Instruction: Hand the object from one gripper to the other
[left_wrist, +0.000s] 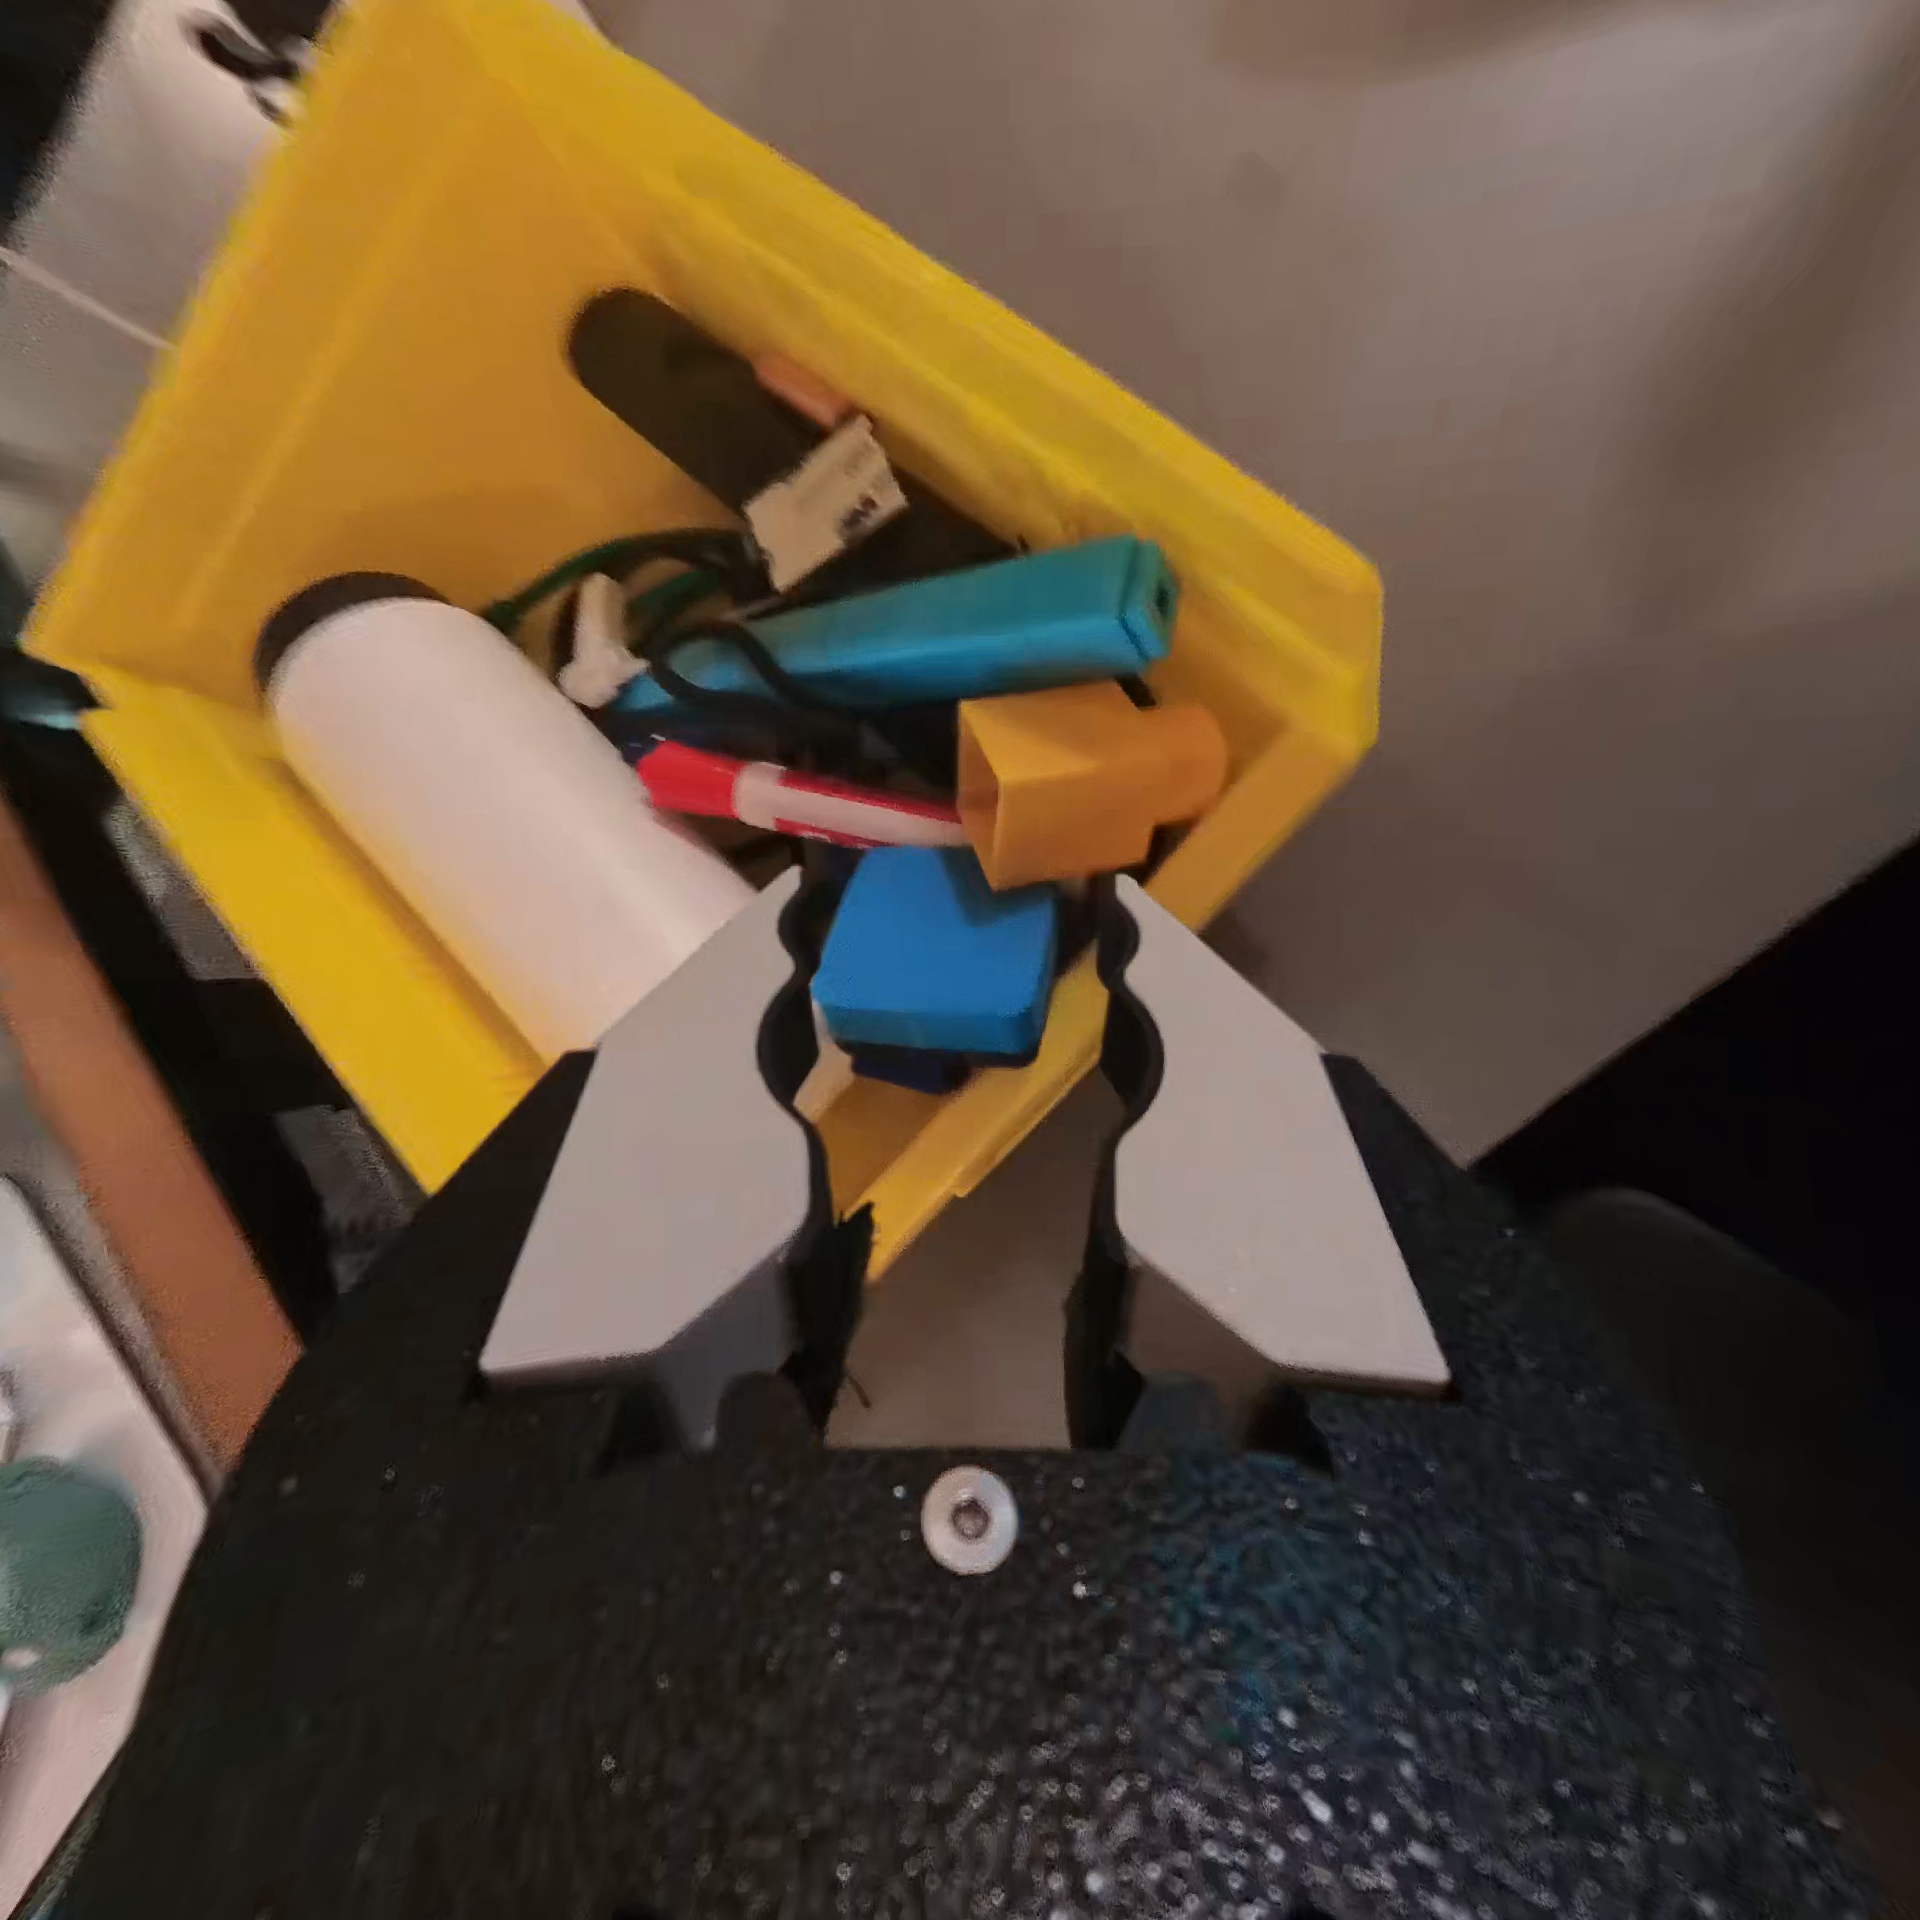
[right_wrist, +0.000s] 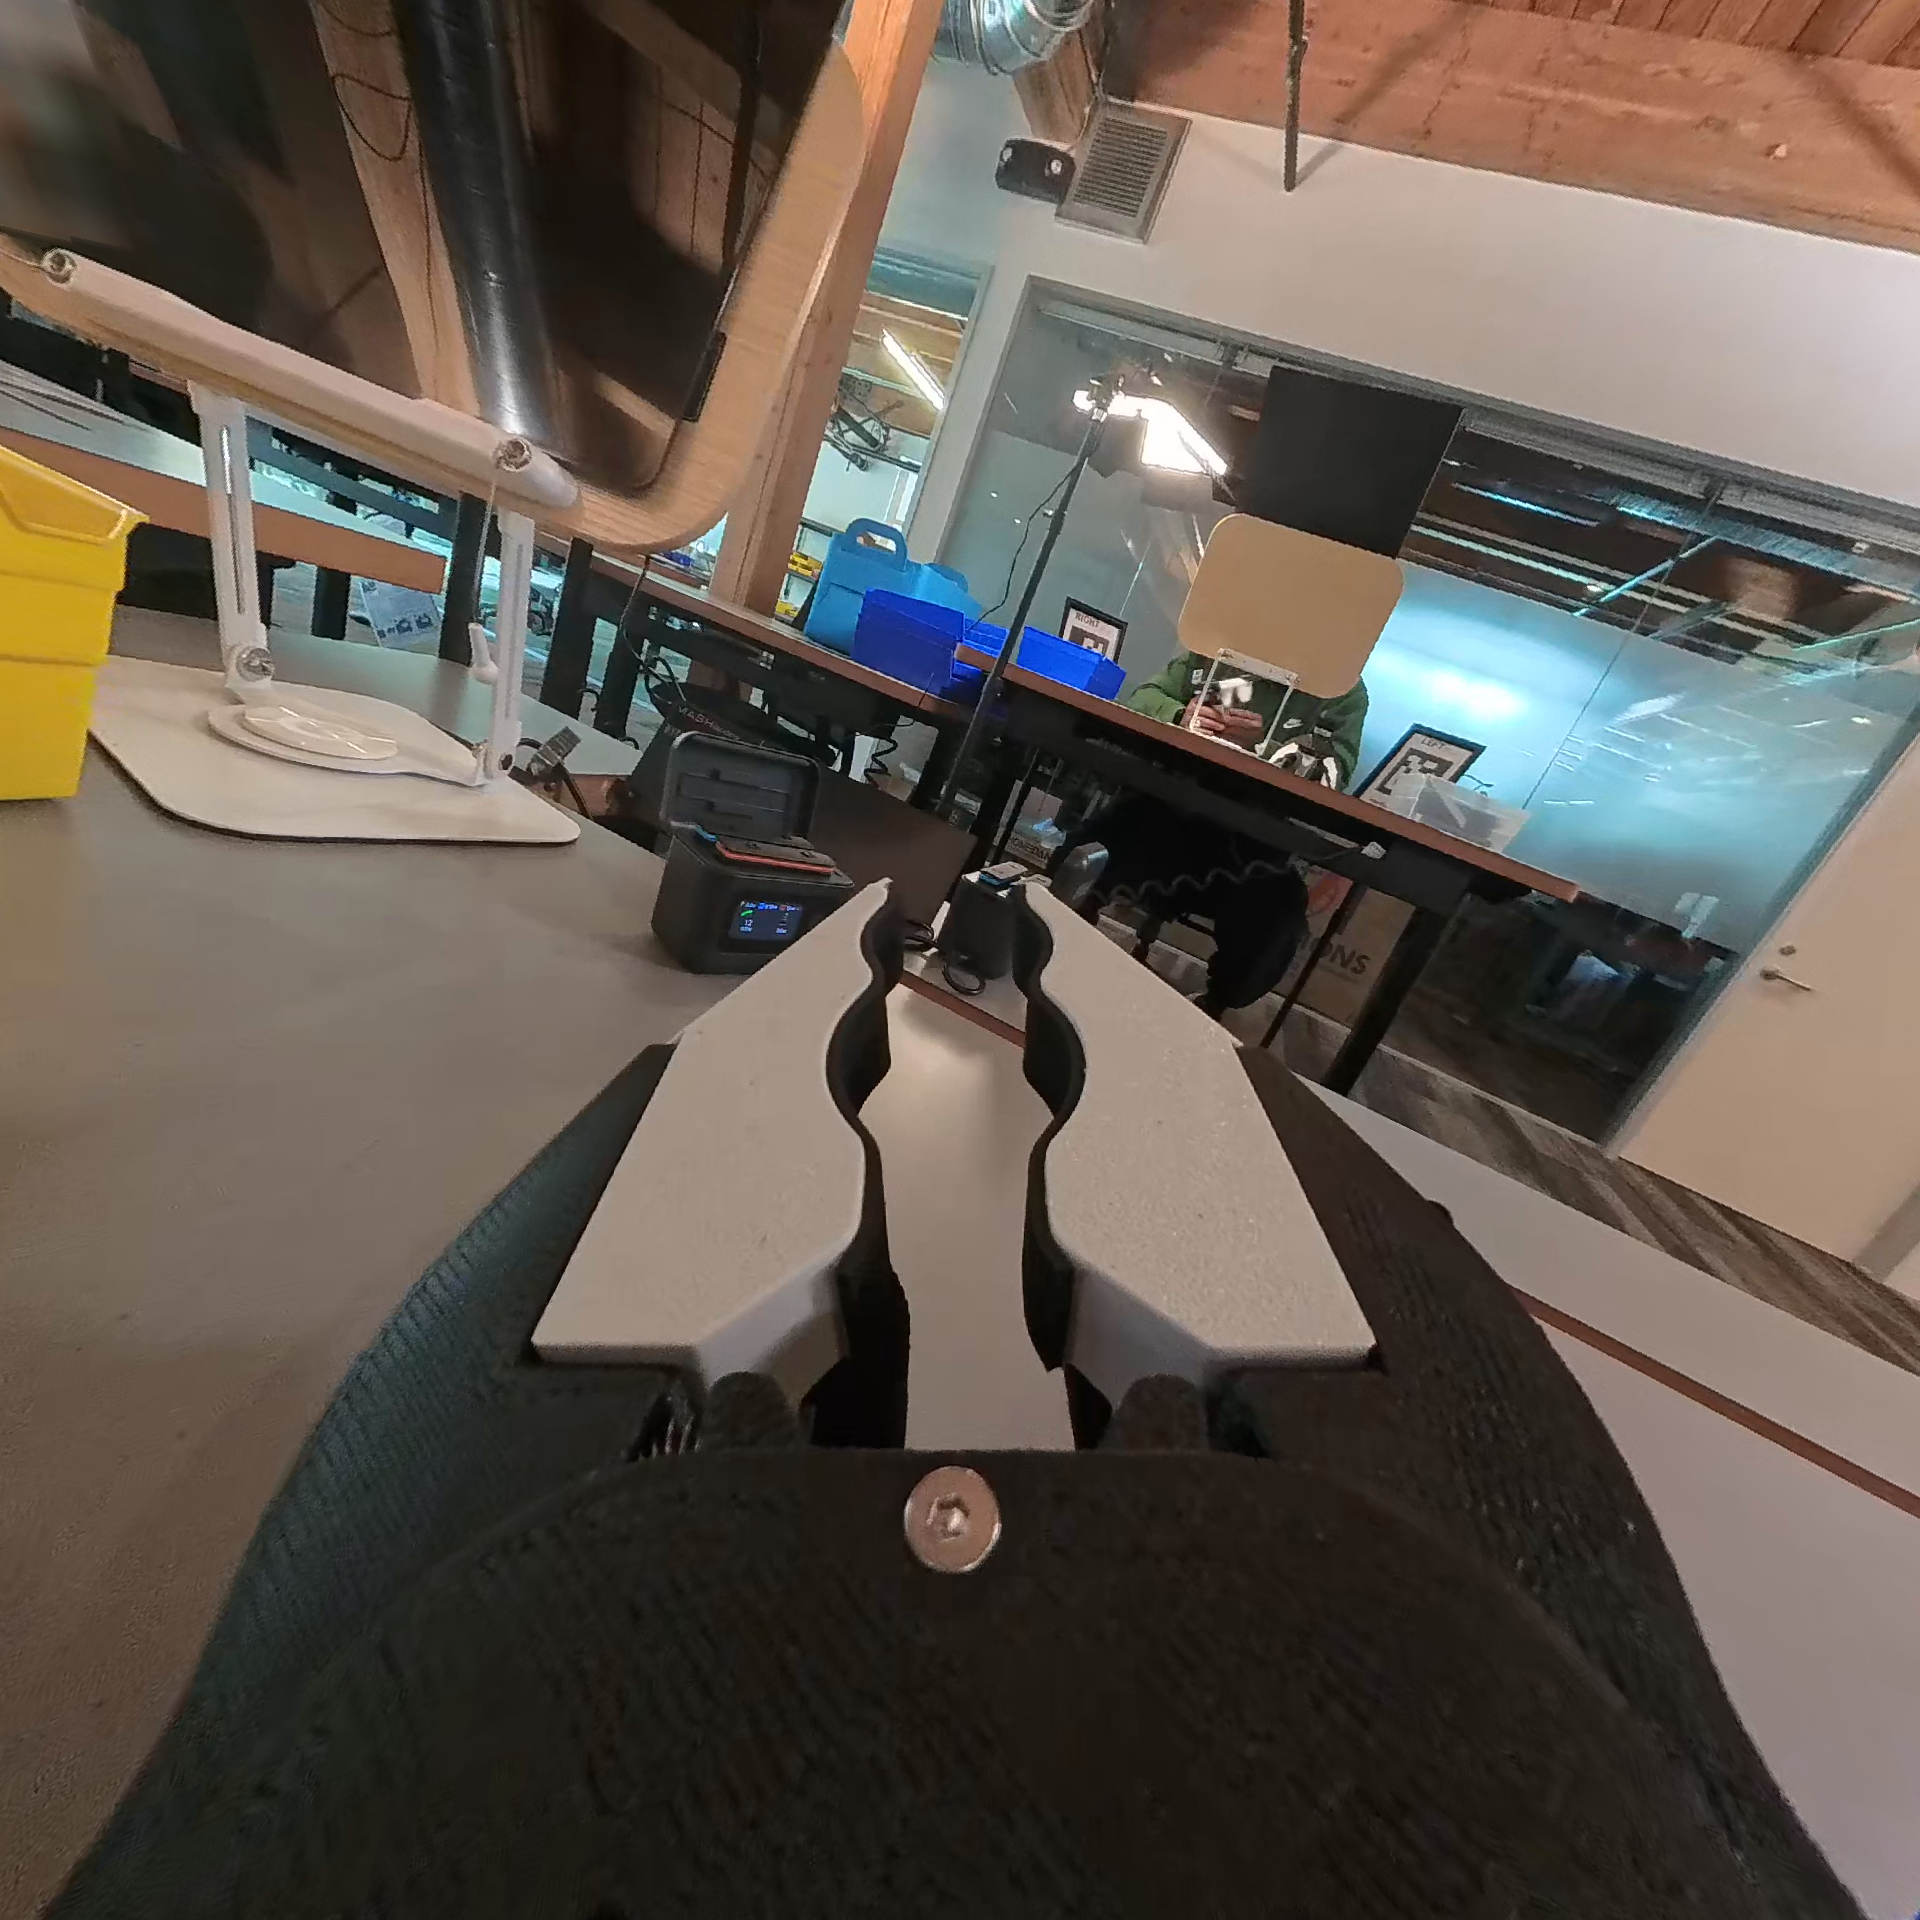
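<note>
One yellow bin (left_wrist: 416, 343) holds one white bottle (left_wrist: 488, 790), one red marker (left_wrist: 790, 805), one orange block (left_wrist: 1081, 784), one teal bar (left_wrist: 935, 629) and one blue block (left_wrist: 930, 971). Two hand-held grippers: left (left_wrist: 951, 935), right (right_wrist: 956, 940). One black charger (right_wrist: 727, 894), one white stand (right_wrist: 343, 748).

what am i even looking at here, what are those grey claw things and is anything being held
Those grey claws are two-finger grippers that a person holds, one per hand; each picture comes from a camera mounted on one gripper, looking along its fingers.

In the left wrist view, the left gripper is open above a yellow bin of small items: a white bottle, a red marker, a teal stick-like piece, an orange block and a blue block between the fingertips, not yet pinched.

In the right wrist view, the right gripper is open and empty over a grey table.
</note>
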